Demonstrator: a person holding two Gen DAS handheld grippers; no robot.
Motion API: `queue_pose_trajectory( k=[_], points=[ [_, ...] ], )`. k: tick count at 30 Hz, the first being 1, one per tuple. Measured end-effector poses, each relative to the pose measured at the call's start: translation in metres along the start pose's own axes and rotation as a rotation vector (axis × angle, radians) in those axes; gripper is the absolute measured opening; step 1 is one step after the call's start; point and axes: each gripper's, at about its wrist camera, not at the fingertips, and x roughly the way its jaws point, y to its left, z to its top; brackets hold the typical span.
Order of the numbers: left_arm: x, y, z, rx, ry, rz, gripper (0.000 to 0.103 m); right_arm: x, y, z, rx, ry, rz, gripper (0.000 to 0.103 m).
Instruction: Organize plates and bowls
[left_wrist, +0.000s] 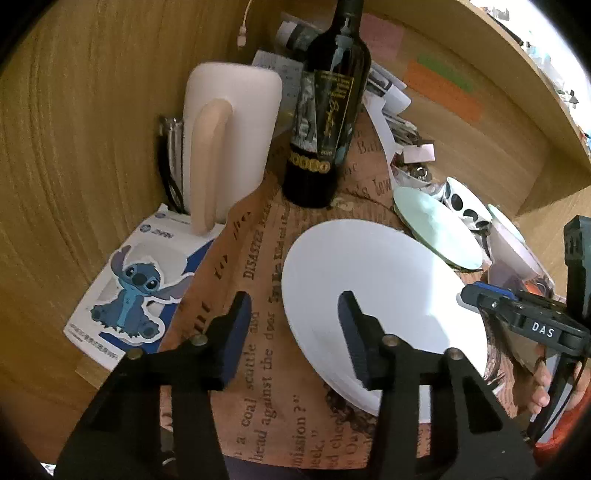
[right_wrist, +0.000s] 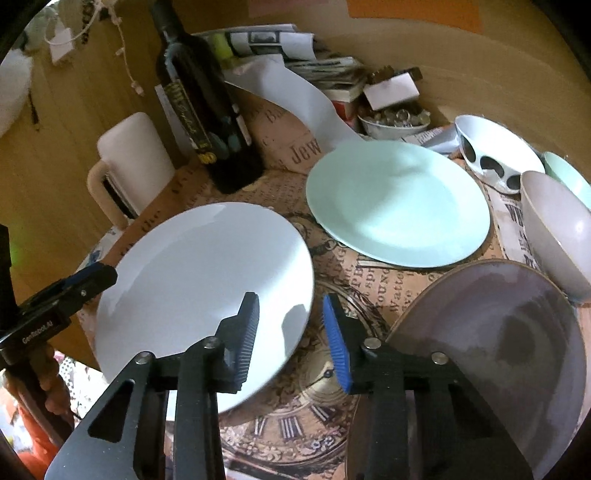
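1. Left wrist view: the left gripper (left_wrist: 293, 334) hangs with jaws apart astride the near-left rim of the white plate (left_wrist: 376, 291) on the newspaper-print cloth (left_wrist: 255, 295); a careless sweep could knock the wine bottle (left_wrist: 327, 110)
2. Right wrist view: the right gripper (right_wrist: 290, 338), jaws apart, straddles that plate's right rim; clamping both sides unevenly could tip it onto the mint plate (right_wrist: 397, 203) or the grey plate (right_wrist: 498, 332)

"DAS" on right tongs (left_wrist: 543, 329); "GenRobot.AI" on left tongs (right_wrist: 37, 328); "DISASTER", "Jew" on newsprint tablecloth (left_wrist: 255, 258).

Wooden desk (left_wrist: 74, 155) covered by brown newsprint-patterned cloth (right_wrist: 354, 280), bearing round white plate (right_wrist: 207, 280), mint-green plate (right_wrist: 399, 203), mauve plate (right_wrist: 498, 332), dark glass wine bottle (right_wrist: 207, 122), spotted white bowl (right_wrist: 495, 151).
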Motion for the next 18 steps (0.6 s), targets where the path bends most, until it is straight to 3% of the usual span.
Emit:
queue_pose_trajectory(
  k=[3, 11, 18],
  points=[
    [0.005, 0.000, -0.001, 0.006, 0.014, -0.012, 0.037, 0.004, -0.002, 0.000, 0.011, 0.016, -0.010, 0.027],
    [0.016, -0.001, -0.003, 0.016, 0.039, -0.027, 0.020, 0.016, 0.001, 0.004, 0.016, 0.063, -0.014, 0.026],
    [0.015, -0.004, -0.005, 0.029, 0.027, -0.016, 0.020, 0.021, 0.004, 0.006, 0.031, 0.069, 0.007, 0.026]
  ],
)
